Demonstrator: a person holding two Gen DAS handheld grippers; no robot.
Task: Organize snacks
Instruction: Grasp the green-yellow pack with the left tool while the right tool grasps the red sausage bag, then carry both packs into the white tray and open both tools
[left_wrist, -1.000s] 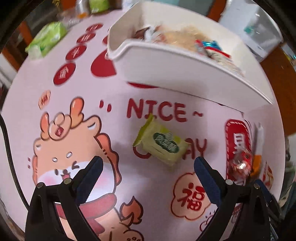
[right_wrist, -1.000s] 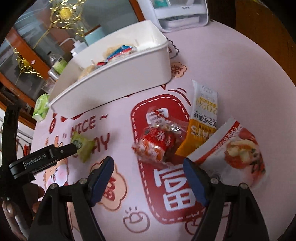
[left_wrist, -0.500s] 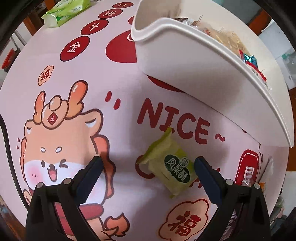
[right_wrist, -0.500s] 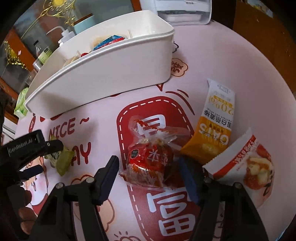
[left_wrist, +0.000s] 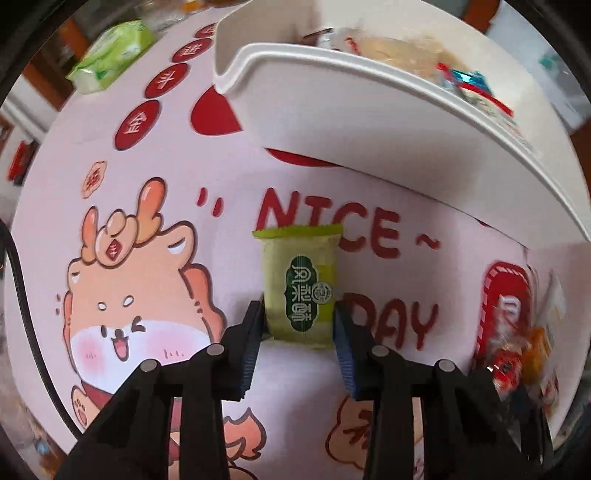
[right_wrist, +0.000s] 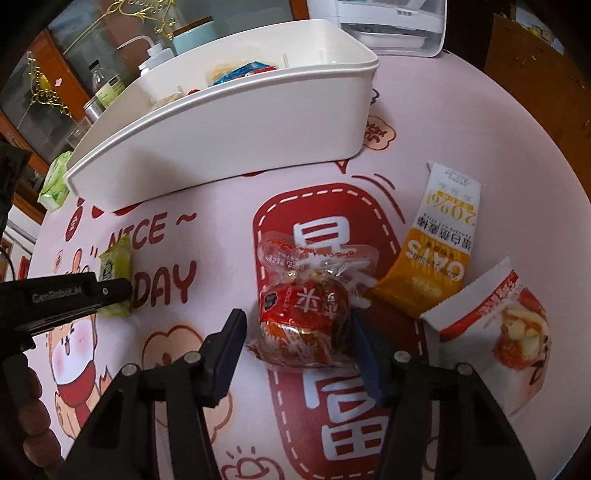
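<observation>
A small green snack packet (left_wrist: 300, 286) lies on the pink printed table mat. My left gripper (left_wrist: 298, 321) is shut on its near end, both pads touching its sides. The packet also shows in the right wrist view (right_wrist: 115, 266) behind the left gripper's body. My right gripper (right_wrist: 297, 330) straddles a red wrapped snack (right_wrist: 304, 317) on the mat. Its right pad touches the wrapper; the left pad stands a little apart. The white bin (left_wrist: 369, 122) with several snacks inside stands just beyond both; it also shows in the right wrist view (right_wrist: 229, 122).
An orange-and-white oats sachet (right_wrist: 437, 254) and a white-and-red snack pack (right_wrist: 495, 325) lie right of the red snack. A green tissue pack (left_wrist: 110, 55) sits at the far left. Bottles and a white appliance stand behind the bin.
My left gripper closed from wide open onto the green packet, which now points straight ahead. My right gripper moved forward around the red snack and its jaws narrowed.
</observation>
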